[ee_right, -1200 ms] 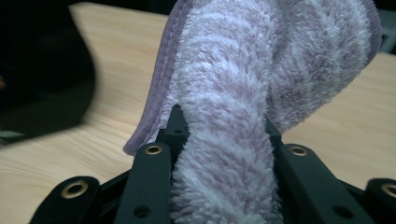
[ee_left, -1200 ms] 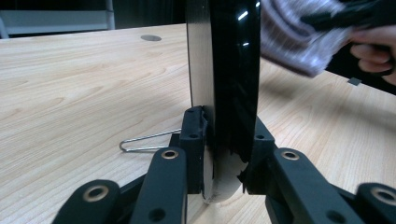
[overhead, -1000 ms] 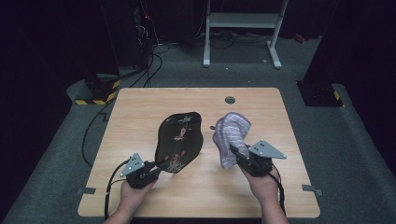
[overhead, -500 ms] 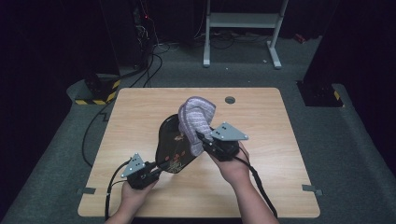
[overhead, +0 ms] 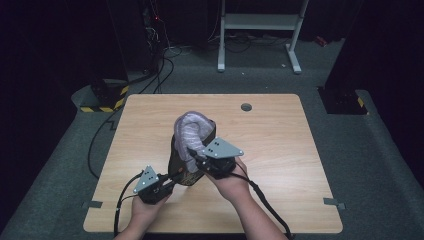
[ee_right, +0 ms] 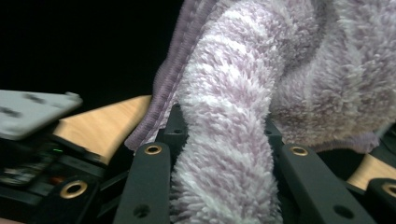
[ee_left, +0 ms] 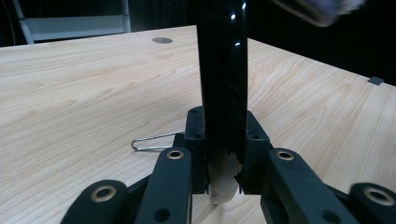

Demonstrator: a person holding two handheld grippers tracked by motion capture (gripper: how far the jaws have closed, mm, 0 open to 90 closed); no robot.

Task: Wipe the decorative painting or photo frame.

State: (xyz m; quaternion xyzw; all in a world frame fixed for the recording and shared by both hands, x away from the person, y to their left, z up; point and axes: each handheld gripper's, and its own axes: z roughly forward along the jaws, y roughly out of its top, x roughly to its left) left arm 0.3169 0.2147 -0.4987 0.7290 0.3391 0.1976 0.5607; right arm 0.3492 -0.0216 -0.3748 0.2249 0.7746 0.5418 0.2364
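While the left tool (overhead: 167, 184) clamps the near edge of a glossy black tray (overhead: 181, 167) and tips it up on edge over the middle of the bench (overhead: 280, 150), the right tool (overhead: 200, 161) has a fluffy lilac-and-white striped cloth (overhead: 191, 131) pinched between its jaws and holds it against the raised tray, so the job looks to be wiping or covering the tray with the cloth. By my reading it is at an early-to-middle stage: both things are gripped and brought together, the cloth draped over the tray's top rim, but whether any real wiping stroke has been made I cannot tell, and setting the tray flat and letting go are left to do. In the left gripper view the jaws stand nearly closed on the thin black edge (ee_left: 223, 79), with a pale chipped or worn patch just at the grip (possibly bare material, it is hard to say), and a small wire clip (ee_left: 154, 140) lies on the wood just beside them. In the right gripper view the jaws are closed partway on a thick roll of the pile (ee_right: 224, 154). Much is hidden: the cloth covers the tray's upper part, its patterned face is turned so I cannot make it out from the high view, and the right hand (overhead: 231, 181) screens the lower contact.
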